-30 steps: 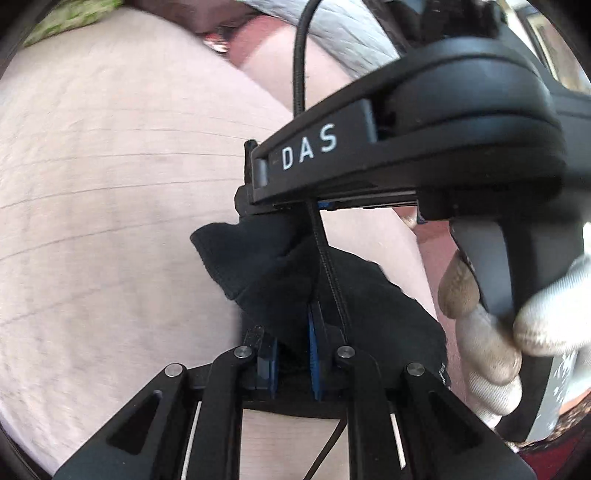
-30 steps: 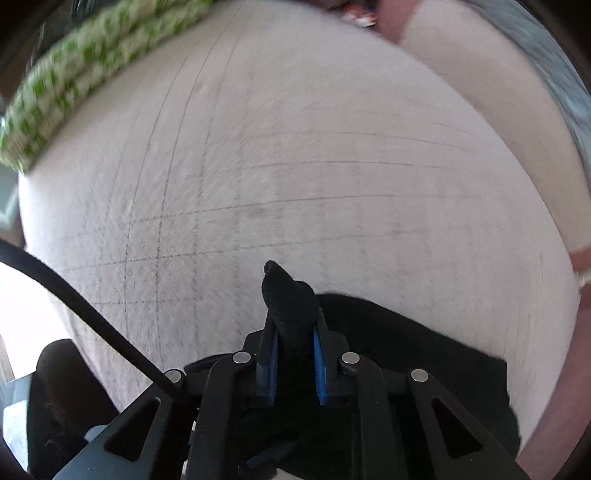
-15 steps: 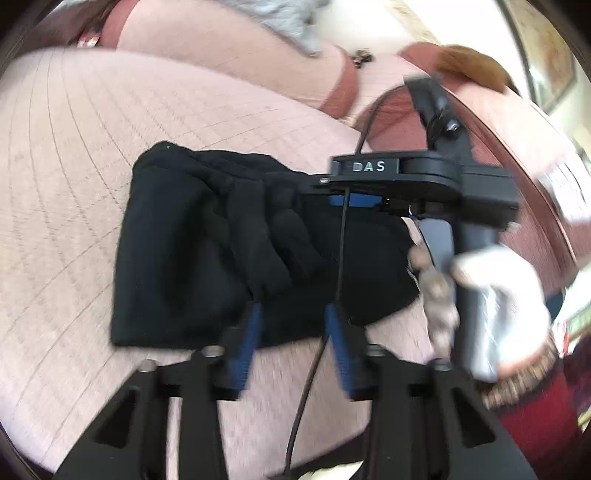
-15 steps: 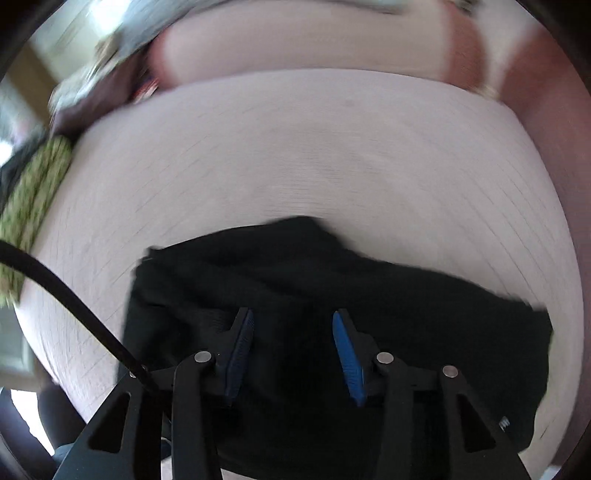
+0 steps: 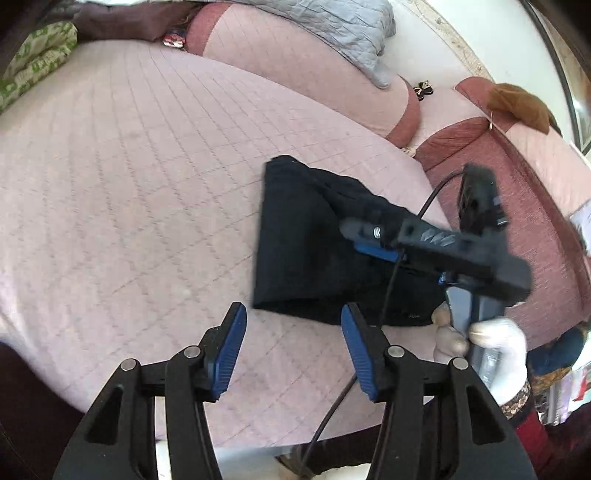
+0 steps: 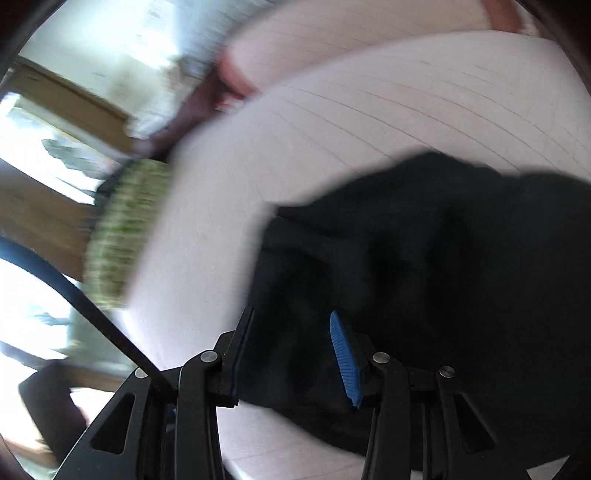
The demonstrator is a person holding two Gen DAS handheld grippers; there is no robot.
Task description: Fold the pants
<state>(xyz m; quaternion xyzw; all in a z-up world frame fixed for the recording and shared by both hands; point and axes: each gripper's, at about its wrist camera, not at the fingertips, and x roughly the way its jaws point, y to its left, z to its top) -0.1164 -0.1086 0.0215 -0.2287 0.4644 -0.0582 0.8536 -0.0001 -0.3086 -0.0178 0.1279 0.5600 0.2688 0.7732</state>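
Note:
The black pants (image 5: 306, 243) lie folded in a compact pile on the pink quilted bed (image 5: 129, 184), near its right edge. My left gripper (image 5: 291, 347) is open and empty, held just short of the pile's near edge. My right gripper (image 6: 288, 354) is open above the pants (image 6: 424, 266), with nothing between its blue pads. It also shows in the left wrist view (image 5: 424, 251), held by a white-gloved hand (image 5: 480, 343) over the pile's right side. The right wrist view is motion-blurred.
A green patterned cloth (image 5: 33, 62) lies at the bed's far left. A grey quilt (image 5: 332, 26) drapes over pink bolsters (image 5: 295, 74) at the back. A red sofa edge (image 5: 517, 206) runs along the right. A black cable (image 5: 388, 306) hangs from the right gripper.
Both grippers were shut on the pants a second ago. They opened, let the pants drop onto the bed, and have pulled back and up from the pile.

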